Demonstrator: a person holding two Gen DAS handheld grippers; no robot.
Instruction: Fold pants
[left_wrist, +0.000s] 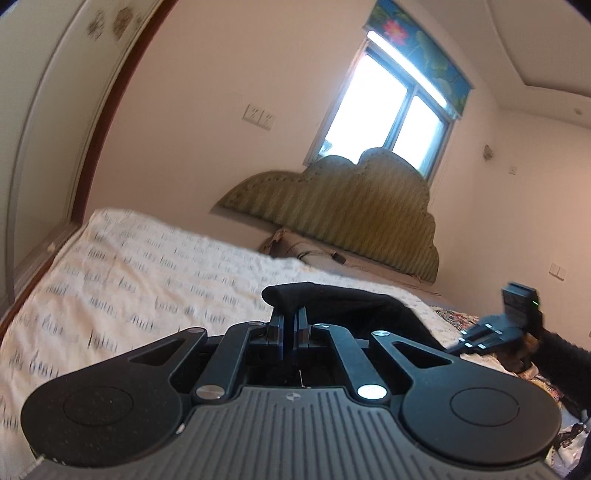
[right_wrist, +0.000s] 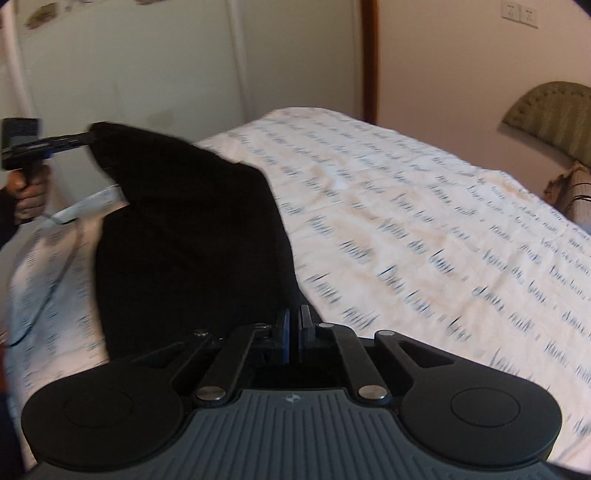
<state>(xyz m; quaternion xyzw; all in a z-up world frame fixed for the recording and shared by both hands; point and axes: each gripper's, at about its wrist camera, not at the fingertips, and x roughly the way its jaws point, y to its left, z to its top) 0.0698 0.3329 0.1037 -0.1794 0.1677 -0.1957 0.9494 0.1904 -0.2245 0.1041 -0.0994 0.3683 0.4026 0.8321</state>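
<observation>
Right gripper (right_wrist: 293, 317) clenched on the near edge of the black pants (right_wrist: 192, 236), lifted above the bed (right_wrist: 424, 229). Left gripper (left_wrist: 290, 317) clamped on another edge of the pants (left_wrist: 332, 295), cloth stretched between the two. Beyond the pants, patterned sheet; farther, green headboard (left_wrist: 362, 210) below the window (left_wrist: 388, 107).

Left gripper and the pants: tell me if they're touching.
Touching. In the left wrist view the left gripper has its jaws shut on a fold of the black pants; the right wrist view shows that corner lifted off the bed.
</observation>
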